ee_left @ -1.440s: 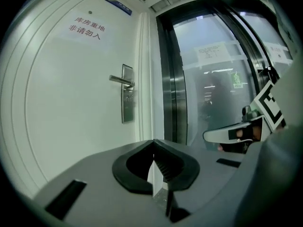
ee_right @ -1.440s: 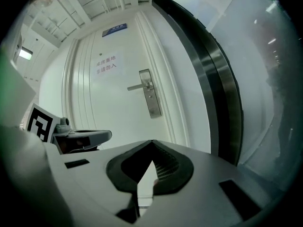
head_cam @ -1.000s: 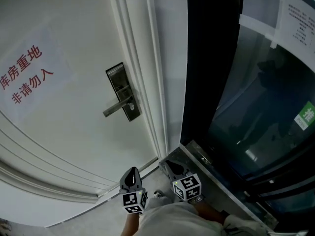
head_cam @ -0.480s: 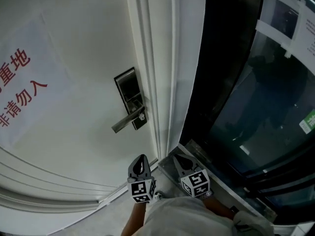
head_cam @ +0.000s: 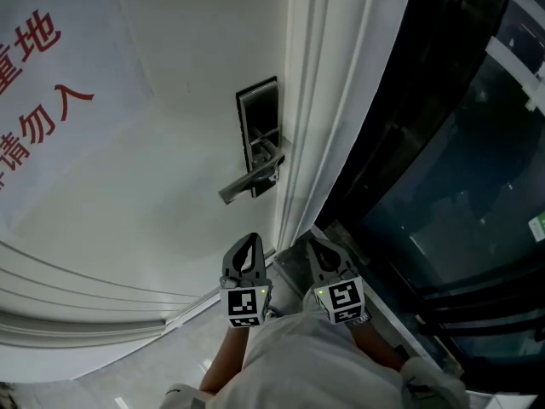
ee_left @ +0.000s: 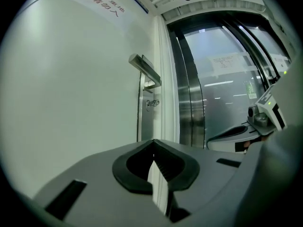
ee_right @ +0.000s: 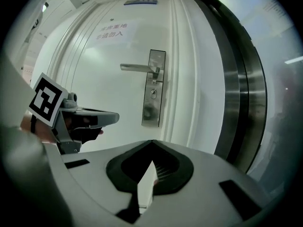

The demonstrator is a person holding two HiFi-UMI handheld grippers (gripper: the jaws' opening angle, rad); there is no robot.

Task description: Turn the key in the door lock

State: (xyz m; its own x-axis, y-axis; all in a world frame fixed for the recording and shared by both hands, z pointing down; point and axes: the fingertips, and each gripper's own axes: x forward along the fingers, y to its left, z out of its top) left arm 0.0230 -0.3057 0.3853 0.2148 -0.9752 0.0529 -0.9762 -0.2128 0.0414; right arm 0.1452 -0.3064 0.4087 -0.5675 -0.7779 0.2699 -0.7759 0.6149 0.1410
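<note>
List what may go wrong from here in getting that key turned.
1. Both the left gripper and the right gripper are shut; unopened, they would likely shove the key rather than grip it.
2. The lever handle juts out just above the key and may get knocked.

A paper notice (head_cam: 51, 83) at the left of the door (head_cam: 170, 228) reads in red — 重地 above, 请勿入 below — with the line starts cropped.
</note>
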